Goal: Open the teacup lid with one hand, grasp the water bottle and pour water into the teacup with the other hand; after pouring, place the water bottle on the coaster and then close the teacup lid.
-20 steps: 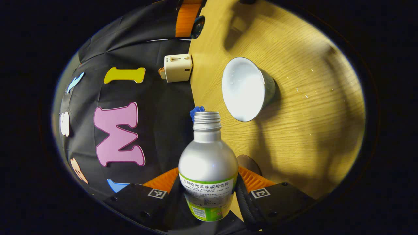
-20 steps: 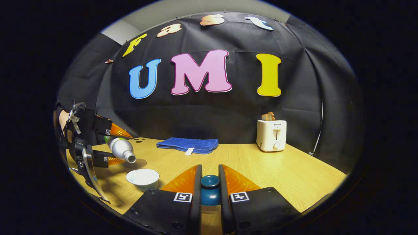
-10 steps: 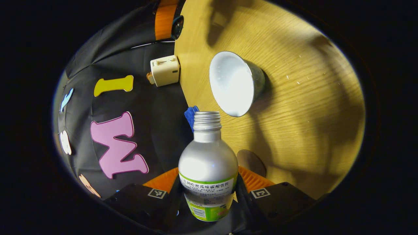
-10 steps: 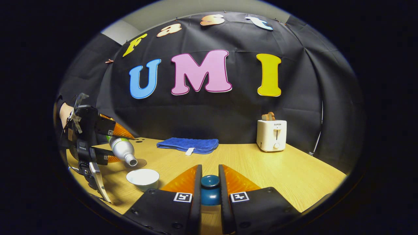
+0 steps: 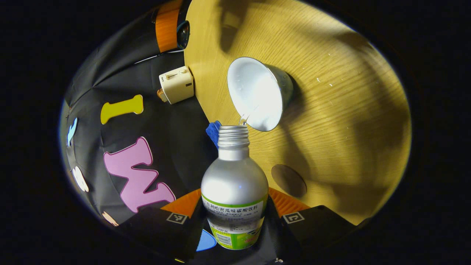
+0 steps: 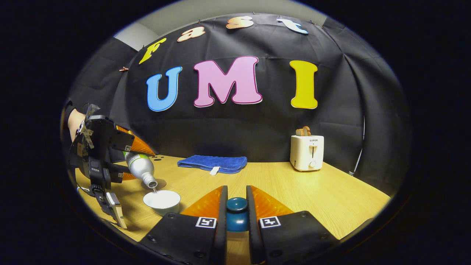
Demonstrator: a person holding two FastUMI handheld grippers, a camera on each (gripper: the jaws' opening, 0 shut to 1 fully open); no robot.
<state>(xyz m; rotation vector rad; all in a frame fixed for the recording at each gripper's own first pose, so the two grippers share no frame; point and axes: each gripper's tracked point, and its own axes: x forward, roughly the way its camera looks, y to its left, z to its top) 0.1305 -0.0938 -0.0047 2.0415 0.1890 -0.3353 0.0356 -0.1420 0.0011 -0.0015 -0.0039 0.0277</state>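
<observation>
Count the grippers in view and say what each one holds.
2. The left gripper, at the table's left, holds the water bottle tilted over the teacup; the right gripper grips the teacup lid.

Between the left fingers (image 5: 290,202), the bottle (image 5: 234,176) is brushed matt metal under a glossy paper label; beyond, the teacup (image 5: 257,94) gleams glazed on the grained wooden tabletop (image 5: 349,110).

Light wood-grain table (image 6: 294,187). On it: white teacup (image 6: 162,201) near front left, lid off; round brown coaster (image 5: 289,180) just behind cup (bare); folded blue towel (image 6: 212,163) along back edge, small white tag at its front; cream toaster (image 6: 307,151) at back right, well apart from towel.
</observation>
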